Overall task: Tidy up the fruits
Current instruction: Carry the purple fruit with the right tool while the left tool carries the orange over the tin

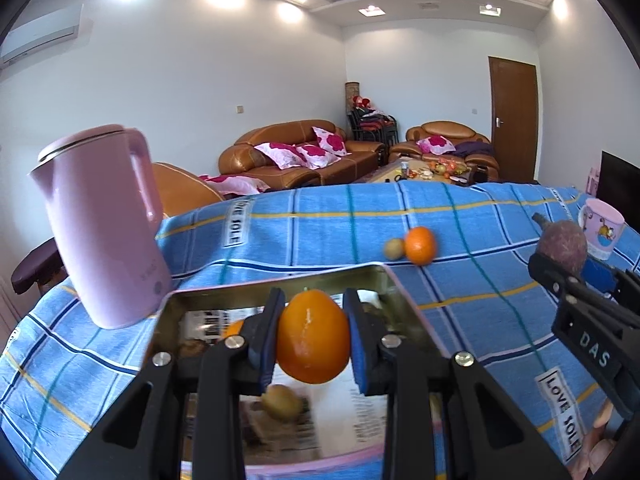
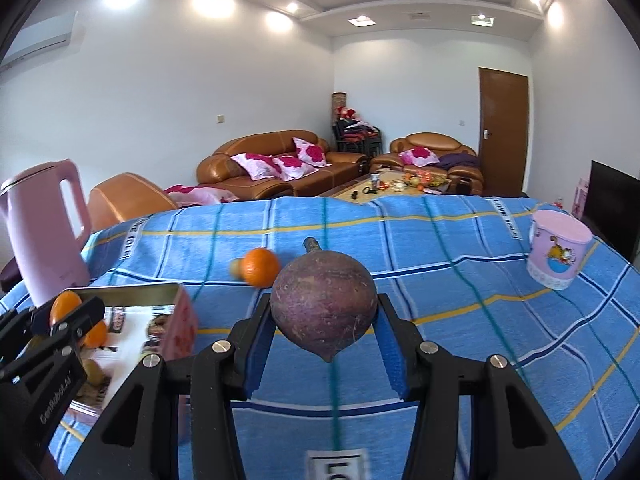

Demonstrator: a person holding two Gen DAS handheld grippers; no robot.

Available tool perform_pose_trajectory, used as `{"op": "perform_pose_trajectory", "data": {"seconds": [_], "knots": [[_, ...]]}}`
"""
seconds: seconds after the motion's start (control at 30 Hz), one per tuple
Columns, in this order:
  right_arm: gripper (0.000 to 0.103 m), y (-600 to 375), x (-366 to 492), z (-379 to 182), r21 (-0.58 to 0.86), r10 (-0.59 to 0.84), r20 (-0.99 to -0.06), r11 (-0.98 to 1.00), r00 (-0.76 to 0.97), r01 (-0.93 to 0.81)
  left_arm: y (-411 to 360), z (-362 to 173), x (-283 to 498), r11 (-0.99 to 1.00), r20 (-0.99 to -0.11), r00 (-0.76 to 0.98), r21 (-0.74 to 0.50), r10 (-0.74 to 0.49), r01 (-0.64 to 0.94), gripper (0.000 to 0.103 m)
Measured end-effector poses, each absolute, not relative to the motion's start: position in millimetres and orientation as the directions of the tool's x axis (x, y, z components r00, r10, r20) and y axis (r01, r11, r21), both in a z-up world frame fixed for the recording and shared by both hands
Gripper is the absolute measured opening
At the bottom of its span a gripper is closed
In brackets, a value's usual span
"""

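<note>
Blue checked cloth everywhere, and both tongs are loaded: the left gripper (image 1: 312, 338) is clamped on an orange (image 1: 313, 336) right over the tin box (image 1: 404, 300), the right gripper (image 2: 324, 334) squeezes a purple fruit (image 2: 324, 304) beside it. One small fruit (image 1: 282, 402) already lies in the tin; a tangerine (image 1: 420, 245) and a pale little fruit (image 1: 394, 249) wait out on the cloth. Roughly halfway, I'd say.

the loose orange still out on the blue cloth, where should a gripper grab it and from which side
Grip the loose orange across its round middle, coming from the near side or above, with the pads on its near and far faces. A small yellow-green fruit sits tight against its left, so a left-right pinch would likely catch that too. Its right flank is clear cloth.
</note>
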State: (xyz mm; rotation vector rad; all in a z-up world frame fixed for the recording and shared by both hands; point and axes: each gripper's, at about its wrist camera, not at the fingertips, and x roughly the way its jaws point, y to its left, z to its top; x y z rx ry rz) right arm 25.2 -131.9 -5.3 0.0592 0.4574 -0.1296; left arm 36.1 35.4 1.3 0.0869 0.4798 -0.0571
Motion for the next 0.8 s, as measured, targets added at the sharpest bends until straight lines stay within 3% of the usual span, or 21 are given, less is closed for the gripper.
{"op": "perform_pose_trajectory", "data": {"seconds": [0.8], "knots": [[0.051,-13,49,-9,0.034,0.093,-0.457,0.996,0.884,-0.087,123,-3,61,0.998,-0.497,0.866,0.028,0.059,-0.052,0.031]]}}
